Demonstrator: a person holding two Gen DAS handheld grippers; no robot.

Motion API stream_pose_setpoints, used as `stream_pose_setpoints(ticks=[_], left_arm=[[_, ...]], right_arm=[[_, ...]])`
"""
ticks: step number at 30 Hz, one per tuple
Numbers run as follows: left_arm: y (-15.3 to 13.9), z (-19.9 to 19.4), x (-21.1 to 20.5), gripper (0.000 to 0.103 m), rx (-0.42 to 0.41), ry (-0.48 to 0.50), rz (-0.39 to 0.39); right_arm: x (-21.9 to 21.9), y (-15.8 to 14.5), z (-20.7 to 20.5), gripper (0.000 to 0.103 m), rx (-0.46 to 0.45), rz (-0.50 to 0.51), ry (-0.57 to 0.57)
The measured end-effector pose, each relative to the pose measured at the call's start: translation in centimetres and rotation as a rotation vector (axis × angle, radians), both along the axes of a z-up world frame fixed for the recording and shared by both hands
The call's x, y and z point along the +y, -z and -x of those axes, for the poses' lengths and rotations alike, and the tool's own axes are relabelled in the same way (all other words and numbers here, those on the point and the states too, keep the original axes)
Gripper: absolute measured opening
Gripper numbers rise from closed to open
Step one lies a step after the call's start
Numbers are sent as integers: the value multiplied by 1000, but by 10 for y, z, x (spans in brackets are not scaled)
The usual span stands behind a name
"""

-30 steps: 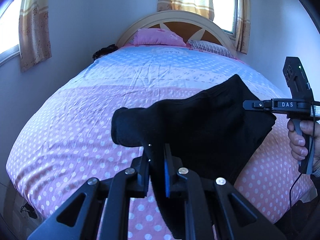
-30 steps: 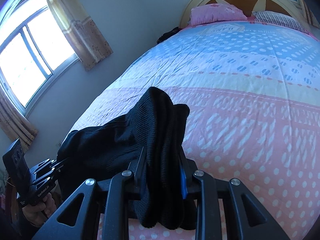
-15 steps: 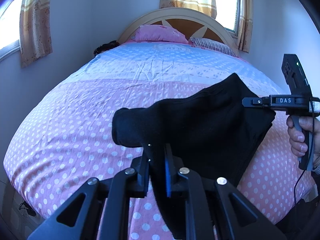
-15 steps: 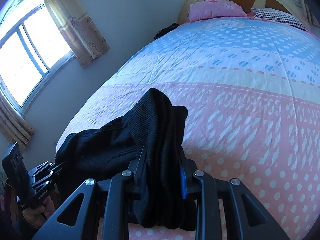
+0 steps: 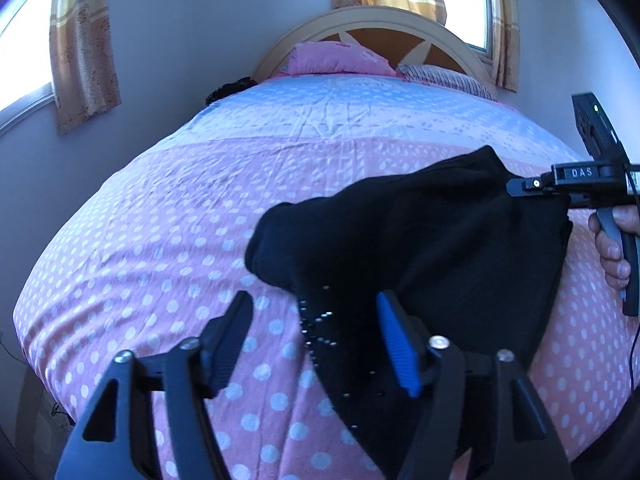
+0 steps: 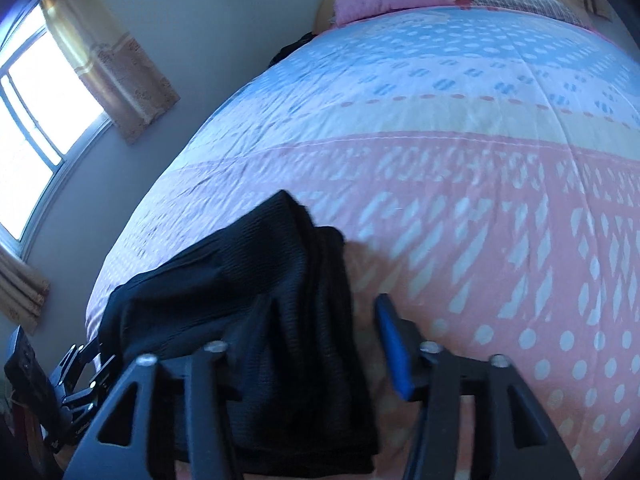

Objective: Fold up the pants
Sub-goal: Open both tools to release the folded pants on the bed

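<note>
While both tools hang over the near end of the bed (image 5: 168, 208), the black pants (image 5: 420, 248) lie bunched on its pink dotted cover, folded into a thick wad of several layers. The left gripper (image 5: 316, 340) has its jaws spread wide, the cloth draped loose between them and touching neither pad firmly; the right gripper (image 6: 324, 344) is likewise parted, with the pants slumped against its left finger. Judging by the sag and soft creases, the fabric is a light, limp knit that bends wherever it lacks support and bulks up quickly when layered. It looks grippy rather than slick, and not fragile. A good hold would be at the two outer corners of the folded edge, pinching all layers together so none slips out and the bundle stays square
</note>
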State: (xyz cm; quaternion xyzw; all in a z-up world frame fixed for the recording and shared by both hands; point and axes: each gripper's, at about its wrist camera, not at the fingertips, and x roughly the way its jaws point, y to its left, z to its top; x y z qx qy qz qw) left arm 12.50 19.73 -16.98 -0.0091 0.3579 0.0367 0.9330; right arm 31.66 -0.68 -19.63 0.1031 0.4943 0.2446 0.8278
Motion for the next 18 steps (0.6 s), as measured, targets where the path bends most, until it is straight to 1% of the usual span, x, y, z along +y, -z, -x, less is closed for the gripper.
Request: stream_pose_setpoints(ticks=[4, 6, 7, 9, 13, 15, 18], left_arm=[[5, 3, 7, 79, -10, -12, 26], [5, 4, 9, 86, -11, -22, 26], [5, 4, 10, 87, -10, -26, 25], [2, 7, 13, 90, -1, -32, 23], [-7, 19, 19, 91, 7, -48, 14], [-18, 29, 22, 91, -10, -53, 12], [-42, 46, 25, 91, -68, -60, 23]], right_arm=[[-4, 5, -1, 61, 3, -21, 8], [-4, 1, 1, 62, -8, -4, 12], [-5, -2, 2, 62, -19, 3, 22], [-13, -13, 8, 63, -64, 18, 76], [-39, -38, 29, 63, -128, 81, 227], [-46, -49, 42, 63, -148, 83, 248], [-45, -70, 72, 63, -189, 96, 238]])
